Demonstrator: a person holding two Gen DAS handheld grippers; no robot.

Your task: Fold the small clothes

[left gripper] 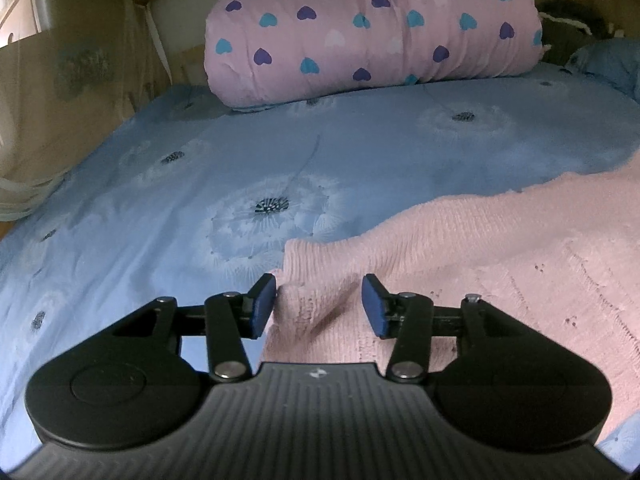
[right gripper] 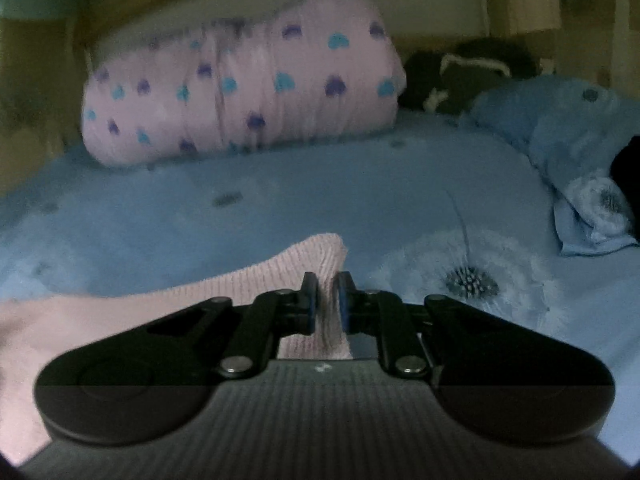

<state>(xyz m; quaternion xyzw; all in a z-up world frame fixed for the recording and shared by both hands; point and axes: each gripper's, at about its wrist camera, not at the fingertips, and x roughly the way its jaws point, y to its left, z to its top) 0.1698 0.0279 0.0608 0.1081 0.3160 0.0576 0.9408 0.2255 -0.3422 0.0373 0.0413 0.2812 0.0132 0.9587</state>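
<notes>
Broadly, one blue dandelion-print bedsheet (left gripper: 168,200) lies bare ahead, up to one rolled heart-print quilt (left gripper: 360,32). One pink knit sweater (left gripper: 500,248) lies nearest. Left gripper (left gripper: 319,306) gapes half-open around its edge; right gripper (right gripper: 329,304) pinches its corner.

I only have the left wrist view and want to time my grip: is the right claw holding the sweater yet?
Observer: Yes. The right claw is shut on a ribbed edge of the sweater.
Operator: Does the sweater run on past that claw, to its right?
Observer: No. To the right of the claw there is only bare sheet with a dandelion print.
Operator: Is anything near that side?
Observer: A pillow lies at the far right, with one corner folded over. It is apart from the sweater.
</notes>
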